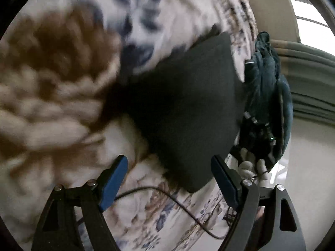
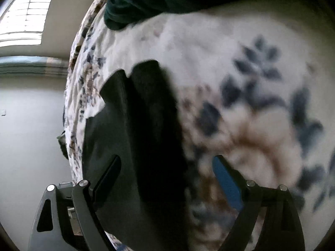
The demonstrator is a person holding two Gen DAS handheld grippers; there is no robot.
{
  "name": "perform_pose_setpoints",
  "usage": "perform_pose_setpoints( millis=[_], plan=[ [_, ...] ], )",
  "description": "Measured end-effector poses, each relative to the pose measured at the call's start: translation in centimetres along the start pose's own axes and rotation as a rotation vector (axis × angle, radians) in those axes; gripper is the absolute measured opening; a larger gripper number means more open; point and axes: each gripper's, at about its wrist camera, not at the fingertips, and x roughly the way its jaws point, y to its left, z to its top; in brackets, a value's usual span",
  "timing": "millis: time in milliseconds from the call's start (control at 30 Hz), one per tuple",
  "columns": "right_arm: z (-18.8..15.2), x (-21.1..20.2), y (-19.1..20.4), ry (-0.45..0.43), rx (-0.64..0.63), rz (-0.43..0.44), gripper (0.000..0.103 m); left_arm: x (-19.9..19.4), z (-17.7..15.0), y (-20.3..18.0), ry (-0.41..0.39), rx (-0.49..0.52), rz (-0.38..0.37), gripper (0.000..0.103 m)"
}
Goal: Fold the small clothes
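Note:
A small dark grey garment (image 1: pixel 188 108) lies flat on a floral bedspread (image 1: pixel 52 83). My left gripper (image 1: pixel 169 167) is open and empty, just above the garment's near edge. In the right wrist view the same garment (image 2: pixel 134 138) lies folded lengthwise with a darker layer on top. My right gripper (image 2: pixel 167 171) is open and empty, its jaws standing to either side of the garment's near part. The other gripper, held by a hand in a dark teal sleeve (image 1: pixel 266 96), shows at the right of the left wrist view. Both views are blurred.
A dark teal cloth (image 2: pixel 134 4) lies bunched at the far edge of the bed. A black cable (image 1: pixel 178 205) runs across the bedspread near my left gripper. The bed edge (image 2: pixel 73 104) drops to a pale floor (image 2: pixel 31 125); a window (image 2: pixel 27 16) is beyond.

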Motion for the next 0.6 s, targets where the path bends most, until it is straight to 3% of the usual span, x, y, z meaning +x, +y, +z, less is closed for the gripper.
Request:
perform_pose_setpoints(
  millis=[100, 200, 300, 333, 367, 400, 467, 600],
  plan=[
    [1.1, 1.2, 1.0, 0.016, -0.013, 0.017, 0.091, 2.9, 1.1, -0.4, -0.033, -0.01, 0.007, 0.089],
    [1.8, 2.3, 1.5, 0.037, -0.022, 0.035, 0.091, 3.2, 0.7, -2.2, -0.128, 0.01, 0.016, 0.09],
    [1.7, 3.0, 1.6, 0.037, -0.028, 0.062, 0.089, 2.7, 0.9, -3.1, -0.21, 0.004, -0.032, 0.085],
    [1.5, 3.1, 1.7, 0.036, -0.032, 0.067, 0.074, 2.6, 1.2, -3.2, -0.225, -0.005, -0.039, 0.073],
    [1.3, 3.3, 1.8, 0.042, -0.035, 0.065, 0.048, 2.4, 1.5, -3.3, -0.244, -0.015, -0.045, 0.055],
    [1.0, 3.5, 1.7, 0.047, -0.034, 0.034, 0.041, 2.3, 2.0, -3.4, -0.254, -0.02, -0.048, 0.049],
    [0.3, 2.9, 1.1, 0.023, -0.021, 0.041, 0.029, 2.4, 2.3, -3.6, -0.248, -0.003, -0.045, 0.039],
    [-1.5, 1.1, 0.5, -0.039, 0.048, 0.07, 0.022, 0.6, 2.8, -4.9, -0.187, 0.108, -0.011, 0.027]
  ],
)
